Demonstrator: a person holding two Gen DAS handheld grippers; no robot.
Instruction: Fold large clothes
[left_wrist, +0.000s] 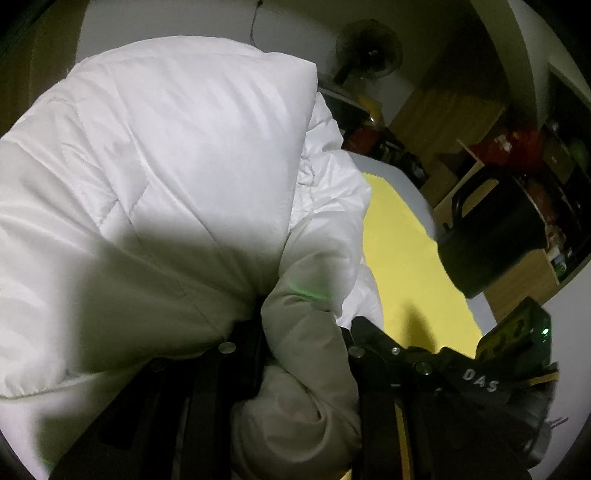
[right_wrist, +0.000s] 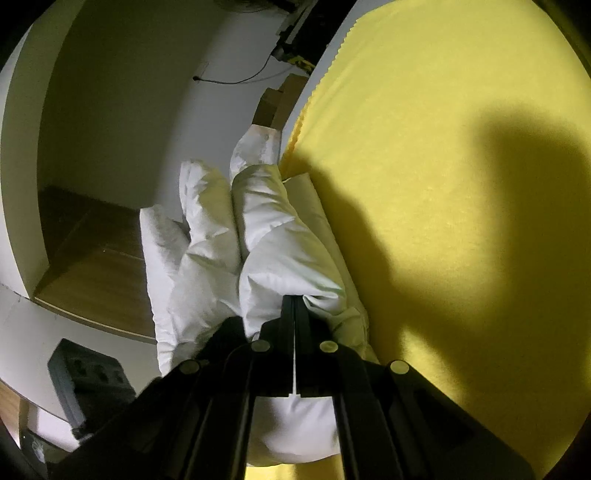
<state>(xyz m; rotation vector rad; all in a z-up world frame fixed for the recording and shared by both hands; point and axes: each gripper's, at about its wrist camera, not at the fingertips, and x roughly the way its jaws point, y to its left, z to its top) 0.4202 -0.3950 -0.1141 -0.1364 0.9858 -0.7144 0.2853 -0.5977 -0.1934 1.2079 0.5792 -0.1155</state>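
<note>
Left gripper (left_wrist: 306, 354) clamped on a thick bunched fold of the white padded jacket (left_wrist: 155, 177), black fingers (left_wrist: 251, 354) pressed into the fabric on both sides, jaws held narrowly apart by the wad between them. Jacket ballooning up and away to the far left, filling most of the left wrist view, quilted seams showing, one puffy sleeve part trailing down past the grip. Beyond it, to the right, yellow cloth (left_wrist: 406, 251) spread over a pale table top (left_wrist: 406, 181); dark kettle-like vessel (left_wrist: 491, 240) further right, fan (left_wrist: 373, 48) against the far wall.

Right gripper (right_wrist: 294, 306) with jaws fully together, pinching a thin edge of the white padded jacket (right_wrist: 266, 240) at the very tips. From there, jacket folds running away in two puffed ridges along the left edge of the yellow cloth (right_wrist: 443, 147), part of the garment hanging off toward the wooden floor (right_wrist: 92, 266). Broad dark shadow lying across the cloth at right
</note>
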